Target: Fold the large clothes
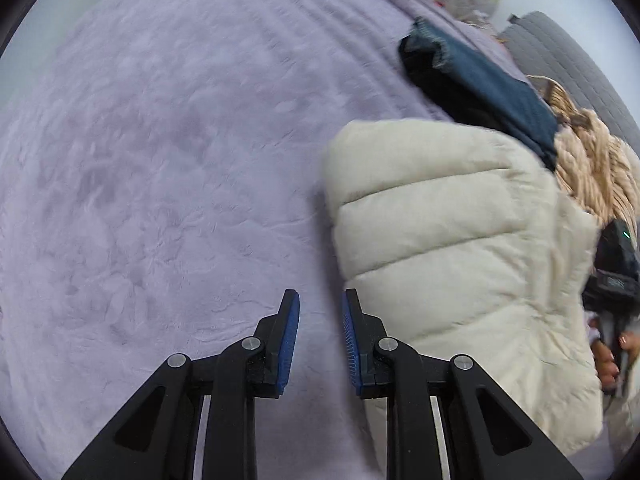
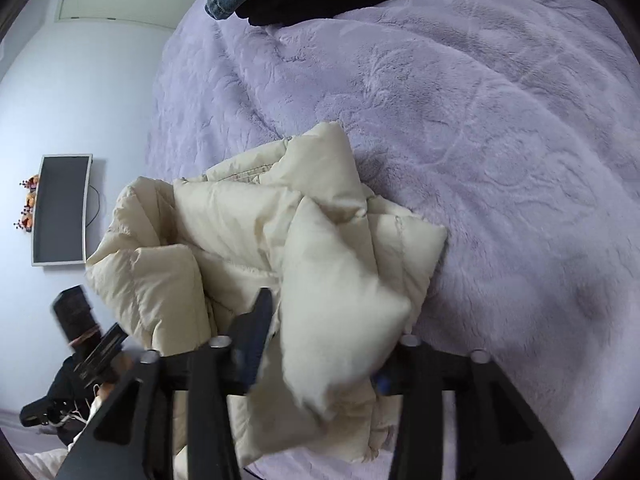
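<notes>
The puffer jacket [image 1: 460,248] is cream, quilted in horizontal bands. The plush blanket [image 1: 168,168] under it is pale lilac with a faint embossed pattern. Folded denim [image 1: 492,84] is dark blue, beside a tan knit [image 1: 596,160]. The left gripper [image 1: 320,312] is black with 2 blue pads [image 1: 290,340].

Bed covered by a lilac plush blanket [image 1: 160,160], surface creased. Lying on it: a cream puffer jacket [image 2: 280,248], bunched; dark blue jeans [image 1: 488,84] and a black garment [image 2: 304,0] together near the far edge.
</notes>
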Motion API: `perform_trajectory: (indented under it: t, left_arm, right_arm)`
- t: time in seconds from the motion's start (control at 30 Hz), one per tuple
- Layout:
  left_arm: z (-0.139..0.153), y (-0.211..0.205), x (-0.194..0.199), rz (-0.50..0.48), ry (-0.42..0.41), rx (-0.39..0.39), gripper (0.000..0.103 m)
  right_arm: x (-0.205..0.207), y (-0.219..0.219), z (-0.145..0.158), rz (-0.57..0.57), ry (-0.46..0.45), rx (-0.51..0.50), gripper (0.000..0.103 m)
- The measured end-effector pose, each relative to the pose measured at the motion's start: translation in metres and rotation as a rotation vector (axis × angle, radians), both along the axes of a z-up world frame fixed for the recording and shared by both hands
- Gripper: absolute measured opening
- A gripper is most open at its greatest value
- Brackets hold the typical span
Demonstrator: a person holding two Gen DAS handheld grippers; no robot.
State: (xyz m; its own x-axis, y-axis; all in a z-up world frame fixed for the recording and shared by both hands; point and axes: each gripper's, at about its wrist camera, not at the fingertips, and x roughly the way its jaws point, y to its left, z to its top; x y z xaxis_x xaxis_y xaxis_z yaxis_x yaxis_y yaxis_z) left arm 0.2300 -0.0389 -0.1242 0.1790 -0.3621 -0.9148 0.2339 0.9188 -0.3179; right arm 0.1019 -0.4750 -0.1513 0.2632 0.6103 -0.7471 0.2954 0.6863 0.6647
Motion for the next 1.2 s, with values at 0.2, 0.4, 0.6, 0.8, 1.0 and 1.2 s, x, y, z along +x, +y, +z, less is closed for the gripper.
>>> perform_trajectory:
  t: [0.2,0.4,0.6,0.8,1.0,1.2]
  left_arm:
    - [-0.036,-0.018,0.013,0.039,0.050,-0.134,0.023]
    - [-0.005,-0.041,0.006,-0.020,-0.021,-0.175,0.023]
    - [0.021,-0.055,-0.002,-0.060,-0.105,-0.137,0.023]
    - [0.049,-0.063,-0.009,-0.074,-0.167,-0.157,0.023]
    - [0.058,-0.100,-0.016,-0.180,-0.195,-0.139,0.023]
    - [0.046,-0.146,-0.039,-0.292,-0.230,-0.041,0.023]
  right_arm:
    - [-0.039,0.000,0.018,-0.066,0.008,-0.008,0.028]
    - [-0.009,0.009,-0.012,-0.010,-0.046,-0.106,0.009]
    - [0.036,0.016,-0.024,0.058,-0.149,-0.055,0.009]
    - [0.044,0.009,-0.052,0.056,-0.116,0.015,0.008]
    - [0.033,0.004,-0.062,0.061,-0.106,0.111,0.008]
    - [0.026,-0.004,-0.066,0.062,-0.079,0.176,0.008]
